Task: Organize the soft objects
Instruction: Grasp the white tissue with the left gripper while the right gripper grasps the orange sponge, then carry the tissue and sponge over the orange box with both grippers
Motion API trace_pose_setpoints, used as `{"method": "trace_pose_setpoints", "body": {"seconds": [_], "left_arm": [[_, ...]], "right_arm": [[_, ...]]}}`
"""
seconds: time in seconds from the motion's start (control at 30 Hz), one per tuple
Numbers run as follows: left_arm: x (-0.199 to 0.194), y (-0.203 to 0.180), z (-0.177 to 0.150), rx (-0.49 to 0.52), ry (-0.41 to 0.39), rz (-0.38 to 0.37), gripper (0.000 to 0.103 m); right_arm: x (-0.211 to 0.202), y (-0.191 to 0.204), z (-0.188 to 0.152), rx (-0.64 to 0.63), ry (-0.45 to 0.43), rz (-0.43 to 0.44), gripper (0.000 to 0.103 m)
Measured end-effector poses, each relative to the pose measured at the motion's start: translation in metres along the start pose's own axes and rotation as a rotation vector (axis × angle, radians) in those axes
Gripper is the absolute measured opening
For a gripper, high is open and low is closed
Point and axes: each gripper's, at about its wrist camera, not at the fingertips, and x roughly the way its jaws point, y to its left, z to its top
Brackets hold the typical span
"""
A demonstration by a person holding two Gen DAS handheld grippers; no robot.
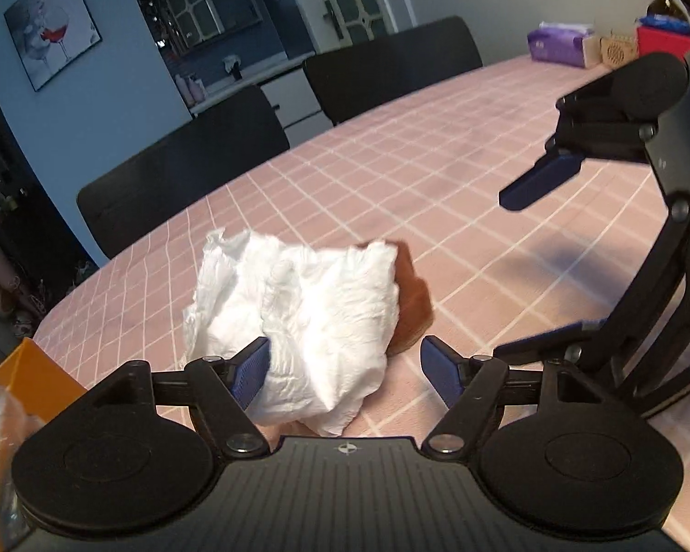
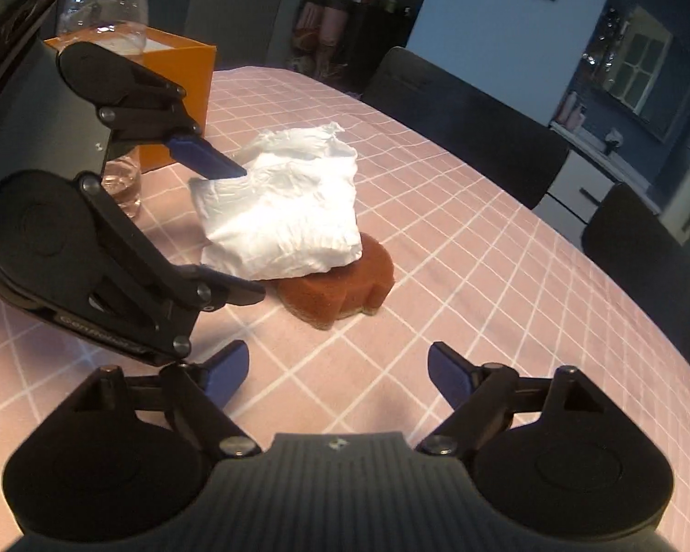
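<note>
A crumpled white tissue (image 1: pixel 308 313) (image 2: pixel 285 211) lies on top of a brown sponge (image 1: pixel 411 303) (image 2: pixel 340 294) on the pink checked tablecloth (image 2: pixel 437 239). My left gripper (image 1: pixel 345 363) is open, its jaws straddling the near side of the tissue; the left pad overlaps the tissue's edge and the right pad stands clear of it. In the right wrist view, the left gripper (image 2: pixel 248 232) reaches in from the left, one finger (image 2: pixel 207 156) over the tissue's corner. My right gripper (image 2: pixel 338 363) is open above bare cloth, short of the sponge, holding nothing. It also shows in the left wrist view as the right gripper (image 1: pixel 503 276).
An orange box (image 2: pixel 179 87) (image 1: pixel 27 377) and a clear plastic bottle (image 2: pixel 106 4) stand at the table's left end. Dark chairs (image 1: pixel 391 64) (image 2: pixel 460 129) line the far side. A purple tissue pack (image 1: pixel 559 43) and a red box (image 1: pixel 662 41) sit at the far right end.
</note>
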Motion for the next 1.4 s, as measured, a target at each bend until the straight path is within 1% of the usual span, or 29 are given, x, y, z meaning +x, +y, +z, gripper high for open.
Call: {"method": "trace_pose_setpoints", "body": {"seconds": [0.1,0.13,0.17,0.2,0.27,0.3,0.37,0.4,0.43,0.47,0.57,0.67,0.73,0.83,0.87,0.9,0.93,0.97,1.0,1.1,1.27,1.4], "left_arm": [[0.011,-0.003,-0.004,0.024,0.047,0.030,0.085],[0.013,-0.003,-0.005,0.022,0.055,0.039,0.078],[0.014,-0.002,-0.006,0.015,0.060,0.044,0.066],[0.015,-0.001,-0.008,0.000,0.060,0.051,0.062],[0.012,0.003,-0.012,-0.036,0.049,0.027,0.052],[0.011,0.003,-0.012,-0.047,0.048,0.025,0.049],[0.006,0.002,-0.013,-0.058,0.038,0.021,0.036],[0.004,0.002,-0.013,-0.067,0.032,0.022,0.034],[0.001,0.004,-0.012,-0.083,0.022,0.028,0.028],[-0.003,0.006,-0.011,-0.107,0.011,0.033,0.021],[-0.016,0.013,-0.008,-0.173,-0.010,0.065,0.021],[-0.025,0.020,-0.007,-0.220,-0.008,0.055,0.020],[-0.029,0.022,-0.007,-0.230,-0.010,0.062,0.019],[-0.032,0.024,-0.007,-0.240,-0.007,0.070,0.019],[-0.034,0.024,-0.007,-0.243,-0.008,0.064,0.019],[-0.034,0.024,-0.007,-0.245,-0.006,0.059,0.019],[-0.035,0.023,-0.007,-0.250,-0.007,0.053,0.019],[-0.034,0.025,-0.006,-0.255,-0.007,0.049,0.019],[-0.032,0.025,-0.004,-0.259,-0.008,0.046,0.019],[-0.035,0.026,-0.004,-0.267,-0.014,0.037,0.019],[-0.041,0.022,-0.003,-0.268,-0.037,0.017,0.018],[-0.056,0.015,-0.003,-0.260,-0.064,0.004,0.018]], "right_arm": [[0.008,-0.005,-0.002,0.001,0.004,0.047,0.086],[0.010,-0.006,-0.002,-0.005,0.003,0.057,0.086],[0.012,-0.006,-0.003,-0.013,0.002,0.065,0.086],[0.015,-0.007,-0.003,-0.019,0.001,0.070,0.086],[0.017,-0.007,-0.002,-0.020,0.000,0.078,0.087],[0.017,-0.007,0.000,-0.018,-0.003,0.083,0.088],[0.020,-0.008,0.004,-0.014,-0.013,0.089,0.091],[0.023,-0.009,0.006,-0.011,-0.017,0.092,0.092],[0.026,-0.009,0.008,-0.012,-0.017,0.093,0.093],[0.029,-0.009,0.010,-0.015,-0.018,0.100,0.093],[0.042,-0.014,0.016,-0.002,-0.016,0.111,0.093],[0.052,-0.020,0.022,0.054,-0.028,0.145,0.094],[0.057,-0.019,0.027,0.077,-0.039,0.156,0.096],[0.065,-0.013,0.030,0.078,-0.041,0.148,0.095],[0.068,-0.012,0.030,0.080,-0.040,0.147,0.091],[0.069,-0.011,0.030,0.082,-0.035,0.145,0.084],[0.071,-0.011,0.030,0.091,-0.028,0.143,0.081],[0.070,-0.012,0.030,0.105,-0.029,0.130,0.074],[0.069,-0.013,0.030,0.118,-0.028,0.129,0.072],[0.062,-0.017,0.028,0.149,-0.018,0.137,0.069],[0.041,-0.014,0.023,0.153,-0.008,0.104,0.066],[0.017,-0.002,0.020,0.121,0.016,0.053,0.066]]}}
